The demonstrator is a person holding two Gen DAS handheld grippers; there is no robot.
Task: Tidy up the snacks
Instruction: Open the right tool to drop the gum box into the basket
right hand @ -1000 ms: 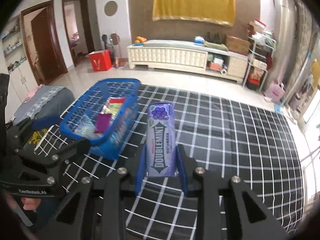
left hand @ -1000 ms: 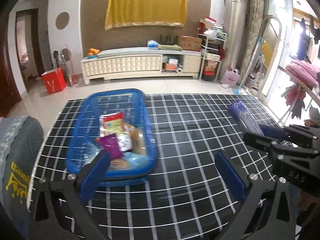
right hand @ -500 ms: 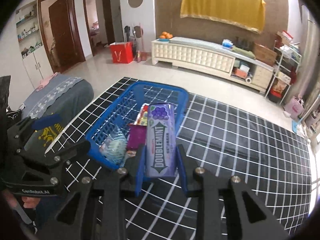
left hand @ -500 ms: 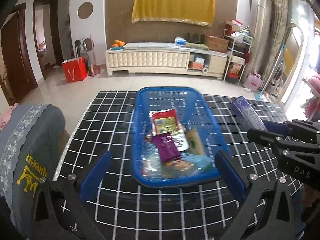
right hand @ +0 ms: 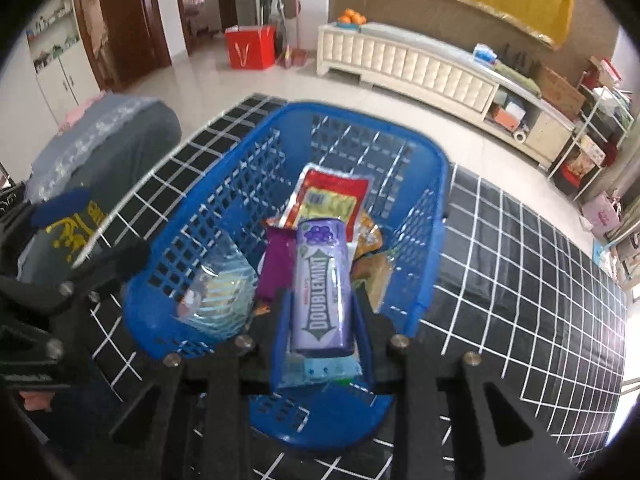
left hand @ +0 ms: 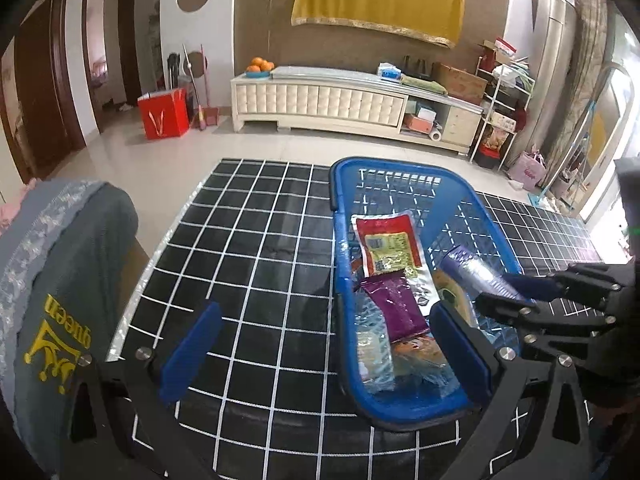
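My right gripper (right hand: 322, 312) clamps the purple Doublemint gum pack (right hand: 322, 288) over the blue plastic lattice basket (right hand: 224, 184), above the snack packets. My left gripper (left hand: 324, 352) stands open and empty, the basket's left rim at its two o'clock.

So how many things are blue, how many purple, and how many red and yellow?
Blue: 1, the basket.
Purple: 2, the Doublemint pack in the right gripper, and a purple packet.
Red and yellow: 1, the pouch.
Total: 4.
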